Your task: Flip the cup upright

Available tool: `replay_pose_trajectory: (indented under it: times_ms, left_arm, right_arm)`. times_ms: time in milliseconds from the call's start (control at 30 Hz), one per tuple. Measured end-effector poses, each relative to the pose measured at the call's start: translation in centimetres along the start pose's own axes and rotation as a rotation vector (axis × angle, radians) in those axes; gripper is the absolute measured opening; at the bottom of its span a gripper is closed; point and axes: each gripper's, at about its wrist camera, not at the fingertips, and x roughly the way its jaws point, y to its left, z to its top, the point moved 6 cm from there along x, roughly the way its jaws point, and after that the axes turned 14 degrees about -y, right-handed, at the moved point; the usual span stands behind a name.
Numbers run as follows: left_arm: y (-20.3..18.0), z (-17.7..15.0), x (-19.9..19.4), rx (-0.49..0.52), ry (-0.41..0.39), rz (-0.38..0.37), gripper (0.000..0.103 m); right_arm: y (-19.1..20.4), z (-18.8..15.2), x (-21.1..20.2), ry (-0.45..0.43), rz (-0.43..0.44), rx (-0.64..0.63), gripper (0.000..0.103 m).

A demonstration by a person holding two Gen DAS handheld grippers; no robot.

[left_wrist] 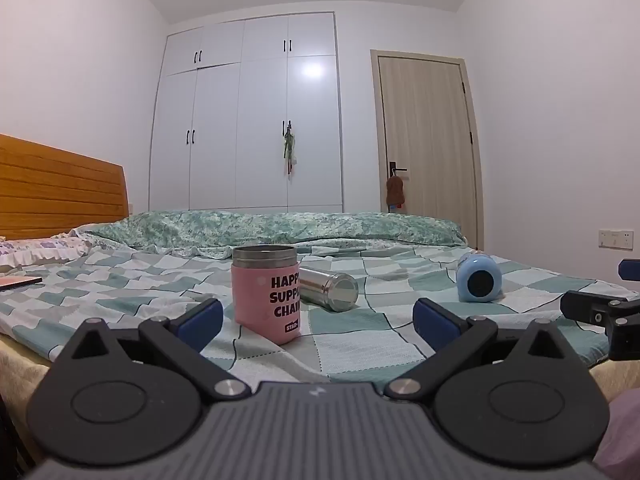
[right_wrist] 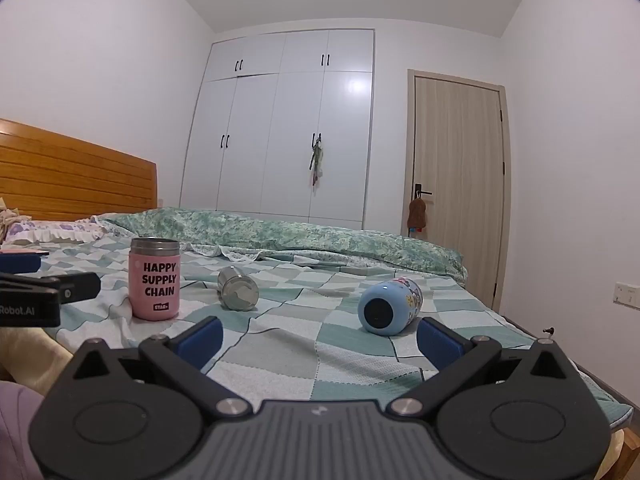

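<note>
A pink cup [left_wrist: 268, 294] [right_wrist: 155, 278] with black lettering and a steel rim stands upright on the checked bedspread [left_wrist: 360, 320]. A steel cup [left_wrist: 330, 286] [right_wrist: 238, 289] lies on its side just behind it. A light blue cup [left_wrist: 478, 276] [right_wrist: 388, 306] lies on its side further right, its base facing the cameras. My left gripper [left_wrist: 318, 320] is open and empty, low over the bed's near edge, the pink cup just ahead between its fingers. My right gripper [right_wrist: 320, 340] is open and empty, the blue cup just ahead of its right finger [right_wrist: 440, 342].
A rolled green quilt [left_wrist: 280, 228] lies across the far side of the bed. A wooden headboard [left_wrist: 60, 184] and pillows are at the left. A white wardrobe [left_wrist: 248, 120] and a door [left_wrist: 428, 132] stand behind. The right gripper shows in the left wrist view [left_wrist: 600, 312].
</note>
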Motion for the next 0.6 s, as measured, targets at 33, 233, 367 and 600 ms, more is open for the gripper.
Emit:
replay_pose_trajectory:
  times_ms: [33,233,367,600]
  left_arm:
    - [-0.02,0.01,-0.01,0.001,-0.001,0.0,0.103]
    - [0.03,0.0,0.01,-0.002,0.0,-0.001,0.103]
    - [0.04,0.0,0.02,-0.003,0.0,-0.001,0.103]
    - [0.05,0.0,0.01,-0.004,-0.001,-0.001,0.103]
  right_arm:
    - [0.0,0.01,-0.01,-0.002,0.0,0.0,0.103]
    - [0.0,0.01,0.0,-0.001,0.0,-0.002,0.103]
    - [0.0,0.01,0.01,-0.001,0.0,-0.003,0.103]
    - [0.02,0.02,0.0,-0.001,0.0,-0.004,0.103]
